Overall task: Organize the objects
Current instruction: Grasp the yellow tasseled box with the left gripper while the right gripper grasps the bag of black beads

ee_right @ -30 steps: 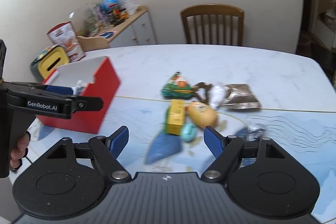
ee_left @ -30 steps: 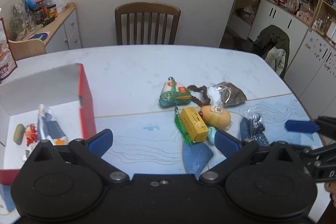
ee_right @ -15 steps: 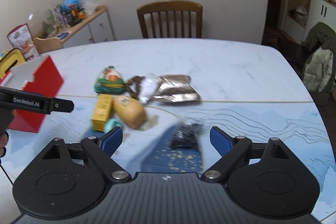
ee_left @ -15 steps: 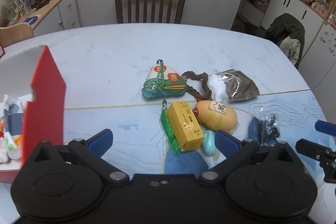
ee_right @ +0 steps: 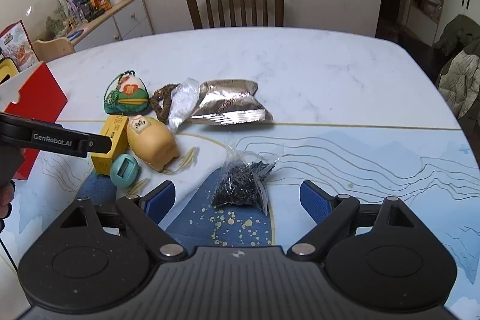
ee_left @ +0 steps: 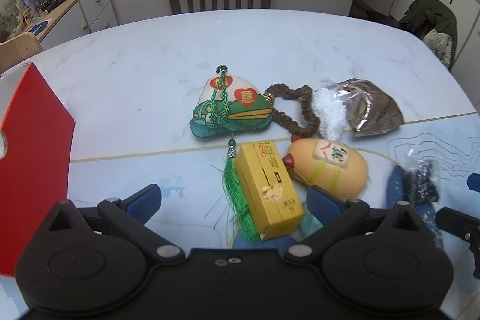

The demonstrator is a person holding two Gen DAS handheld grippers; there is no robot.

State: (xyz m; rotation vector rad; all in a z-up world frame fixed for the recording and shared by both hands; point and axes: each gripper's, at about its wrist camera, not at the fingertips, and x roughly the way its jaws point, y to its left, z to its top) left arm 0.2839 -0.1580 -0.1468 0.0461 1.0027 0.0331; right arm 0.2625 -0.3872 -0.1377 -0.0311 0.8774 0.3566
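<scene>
Two empty grippers: we are lining the wide-open left gripper [ee_left: 234,198] over the yellow cardboard box [ee_left: 268,191] and the right gripper [ee_right: 237,200], jaws just widened, around the clear bag of black bits [ee_right: 241,185]; most items are awaiting sorting.

Evenly and softly lit from overhead, sharp and free of blur in both views, with faint shadows under the clutter on the pale surface [ee_right: 300,65], glare on the foil packet [ee_right: 229,104], and heavy fisheye bending and dark corners at the edges.
</scene>
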